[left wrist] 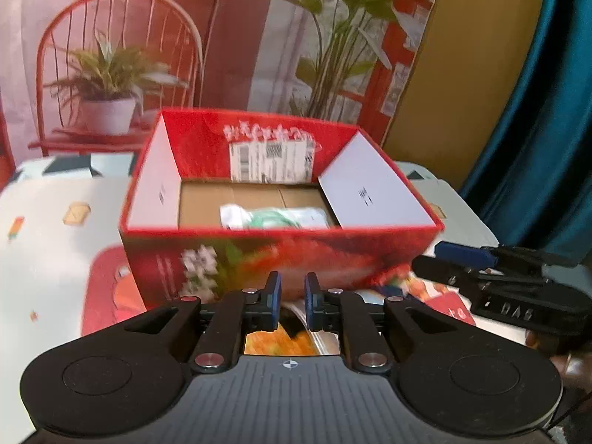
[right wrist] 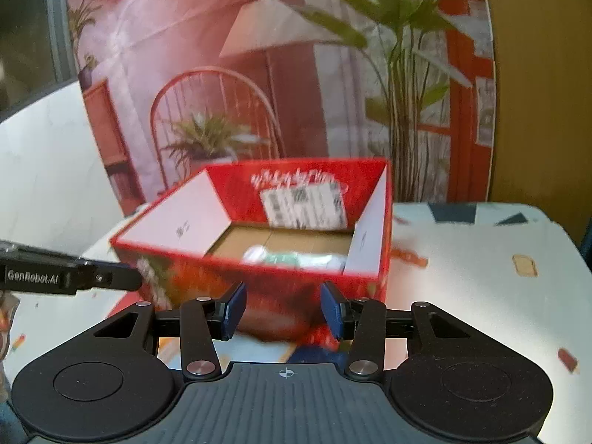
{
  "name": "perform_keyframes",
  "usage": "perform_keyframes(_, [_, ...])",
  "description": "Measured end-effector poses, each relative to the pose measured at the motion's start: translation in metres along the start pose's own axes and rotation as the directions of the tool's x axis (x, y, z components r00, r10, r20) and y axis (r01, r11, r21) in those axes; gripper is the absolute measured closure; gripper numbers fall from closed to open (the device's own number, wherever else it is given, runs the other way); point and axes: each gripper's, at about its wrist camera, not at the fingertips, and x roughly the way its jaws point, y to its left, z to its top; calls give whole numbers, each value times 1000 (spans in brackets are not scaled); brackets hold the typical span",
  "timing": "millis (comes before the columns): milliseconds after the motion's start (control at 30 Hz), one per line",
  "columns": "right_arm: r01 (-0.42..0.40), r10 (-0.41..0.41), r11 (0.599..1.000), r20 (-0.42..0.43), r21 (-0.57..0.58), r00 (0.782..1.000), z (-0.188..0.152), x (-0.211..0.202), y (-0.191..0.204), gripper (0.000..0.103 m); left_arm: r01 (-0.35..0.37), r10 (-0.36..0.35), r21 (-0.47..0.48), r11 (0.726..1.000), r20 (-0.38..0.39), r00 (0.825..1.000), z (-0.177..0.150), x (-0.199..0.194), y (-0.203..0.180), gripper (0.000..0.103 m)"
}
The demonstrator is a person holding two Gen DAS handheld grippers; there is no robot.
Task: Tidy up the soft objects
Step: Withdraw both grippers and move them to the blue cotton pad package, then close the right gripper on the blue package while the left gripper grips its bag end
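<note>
An open red cardboard box (left wrist: 259, 259) stands on the table in front of both grippers; it also shows in the right wrist view (right wrist: 281, 285). A soft white and green packet (left wrist: 273, 217) lies on its brown floor, also seen in the right wrist view (right wrist: 292, 259). My left gripper (left wrist: 293, 298) is just before the box's near wall, its jaws a narrow gap apart and empty. My right gripper (right wrist: 283, 309) is open and empty, near the box's front wall. The right gripper shows at the right edge of the left wrist view (left wrist: 458, 251).
The table has a white printed cloth (left wrist: 48, 229) with colourful packets (left wrist: 277, 344) lying under the grippers. A printed backdrop with a red chair and plants (left wrist: 111, 74) stands behind the box. A blue curtain (left wrist: 547, 111) hangs at the right.
</note>
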Motion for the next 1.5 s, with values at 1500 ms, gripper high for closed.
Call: perform_keyframes(1500, [29,8,971,-156,237,988,-74,3,-33,31,122,-126,-49,991,-84,989,-53,24,-17,65])
